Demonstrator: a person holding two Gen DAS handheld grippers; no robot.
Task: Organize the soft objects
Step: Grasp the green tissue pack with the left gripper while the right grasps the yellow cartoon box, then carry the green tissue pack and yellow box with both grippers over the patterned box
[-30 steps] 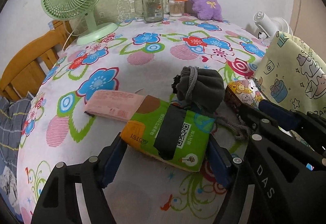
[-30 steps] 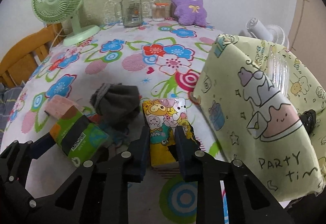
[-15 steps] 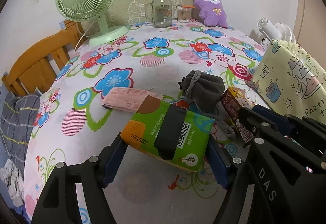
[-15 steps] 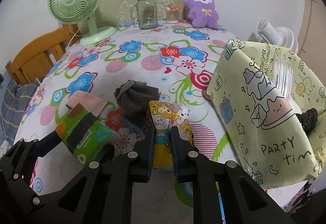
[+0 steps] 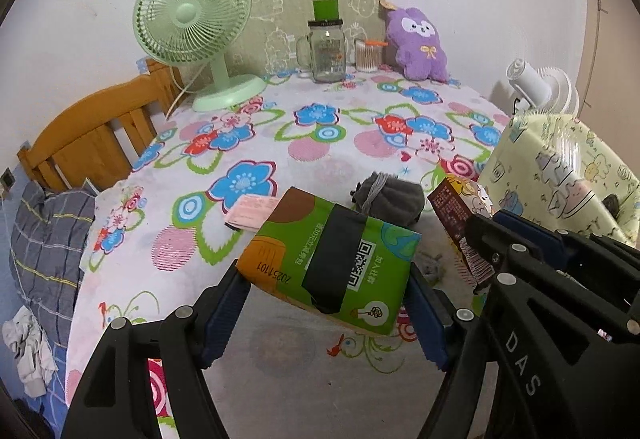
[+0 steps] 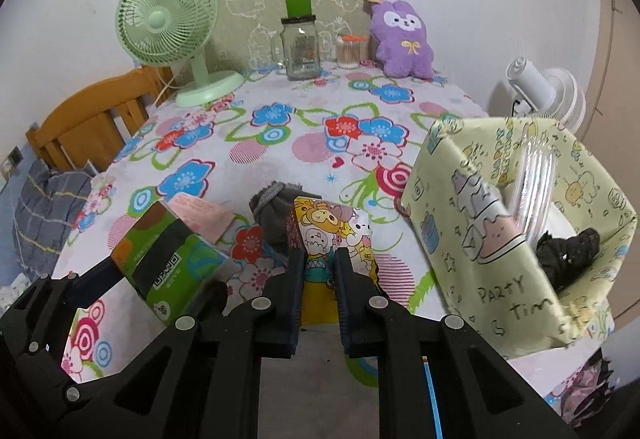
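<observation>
Two tissue packs gripped: green pack, cartoon pack.

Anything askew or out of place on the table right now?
Nothing spilled or damaged. Only the yellow storage bag looks odd: it leans and sags at the table's right edge, a black item slumped inside.

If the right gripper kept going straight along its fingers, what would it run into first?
The right gripper is shut on the cartoon tissue pack. Straight ahead, the grey drawstring pouch lies just past the pack's far end, slightly left, so the pack would probably nudge it first. Depth is uncertain; beyond is only floral tablecloth.
</observation>
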